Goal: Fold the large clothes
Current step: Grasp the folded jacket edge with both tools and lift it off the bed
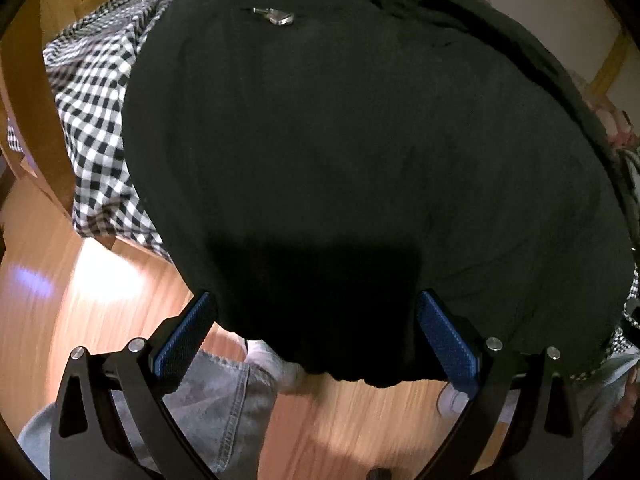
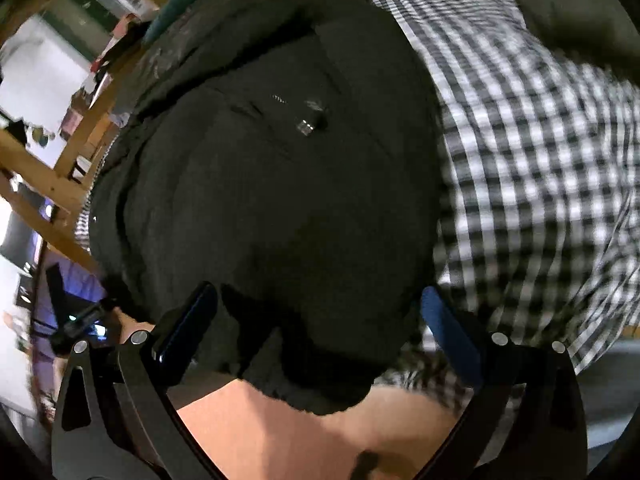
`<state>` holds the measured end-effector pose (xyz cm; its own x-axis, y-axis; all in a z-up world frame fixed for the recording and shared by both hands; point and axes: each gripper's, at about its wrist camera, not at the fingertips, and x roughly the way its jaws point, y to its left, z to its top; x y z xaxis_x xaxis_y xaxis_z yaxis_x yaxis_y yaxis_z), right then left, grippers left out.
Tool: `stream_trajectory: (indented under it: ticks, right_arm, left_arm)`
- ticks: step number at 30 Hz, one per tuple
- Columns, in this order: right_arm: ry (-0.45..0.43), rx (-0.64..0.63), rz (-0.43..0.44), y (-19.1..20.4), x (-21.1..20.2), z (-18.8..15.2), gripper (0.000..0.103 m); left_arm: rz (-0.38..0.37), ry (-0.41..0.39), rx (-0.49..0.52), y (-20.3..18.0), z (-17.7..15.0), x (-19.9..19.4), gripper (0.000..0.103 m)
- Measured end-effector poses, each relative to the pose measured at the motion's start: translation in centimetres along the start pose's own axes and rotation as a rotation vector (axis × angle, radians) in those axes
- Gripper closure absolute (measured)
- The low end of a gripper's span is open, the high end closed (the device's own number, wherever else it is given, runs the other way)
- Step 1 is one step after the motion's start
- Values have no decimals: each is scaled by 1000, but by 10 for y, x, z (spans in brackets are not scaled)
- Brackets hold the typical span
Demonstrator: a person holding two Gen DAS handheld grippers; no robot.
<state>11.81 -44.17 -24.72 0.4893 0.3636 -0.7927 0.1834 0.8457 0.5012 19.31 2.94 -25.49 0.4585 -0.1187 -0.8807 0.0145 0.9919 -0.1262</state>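
Note:
A large black garment (image 1: 340,160) with a metal zipper pull (image 1: 276,16) lies on a black-and-white checked bedsheet (image 1: 96,112), its near edge hanging over the bed's edge. My left gripper (image 1: 316,320) is open, its blue pads either side of the garment's hanging hem. In the right wrist view the same garment (image 2: 280,200) with its zipper pull (image 2: 306,126) fills the middle. My right gripper (image 2: 320,320) is open with the garment's edge between its blue pads (image 2: 448,328). Whether either touches the cloth is hidden.
Wooden bed frame posts (image 1: 36,120) stand at the left. A wood floor (image 1: 100,288) lies below, with the person's jeans leg (image 1: 224,408) and white shoes (image 1: 276,368). The checked sheet (image 2: 540,160) spreads right in the right wrist view. Wooden rails (image 2: 48,184) are at the left.

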Motion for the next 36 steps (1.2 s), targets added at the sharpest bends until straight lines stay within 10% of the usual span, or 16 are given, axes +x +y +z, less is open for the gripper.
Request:
stream_trajectory:
  ticks: [4,8,12,15,17,18,19,22,24,26,31,36]
  right_arm:
    - [49,94,184,-15,13,-15,3]
    - [21,53,183,-8,17,-21,3]
    - [2,-4,163,7,14,-18,51]
    - [-6,45,254,1,10,-13,65]
    - [1,87,251,-10,9,-8,55]
    - [22,86,170,-12,16,-8,22]
    - [50,86,68,-15,25,-10,12]
    - [32,95,98,-16,29,-13,11]
    - [54,102,223,-13,29,-12,53]
    - [25,52,246,-4,21,-14,71]
    - [-57,109,455,0,-7,-5,81]
    - [-108,-39,358,30,-42,5,82]
  left_arm:
    - [16,-5,-1,-3,0,2,5]
    - [21,-11,-1,-10,-1,5,5]
    - [23,-17,-1,-12,-6,6,5]
    - [7,-12,-16,-4,-8,7,5]
    - [-3,-5,-30,-2,-8,8,5]
    - [-5,-4,-32,1,-9,9,5]
    - [-5,-2,-32,2,-9,10,5]
    - [1,3,-24,2,-11,13,5]
    - [2,5,-20,1,-12,14,5]
    - [1,10,-20,1,-14,17,5]
    - [-29,25,-41,4,-15,18,5]
    - [-85,33,-131,16,-21,5,5]
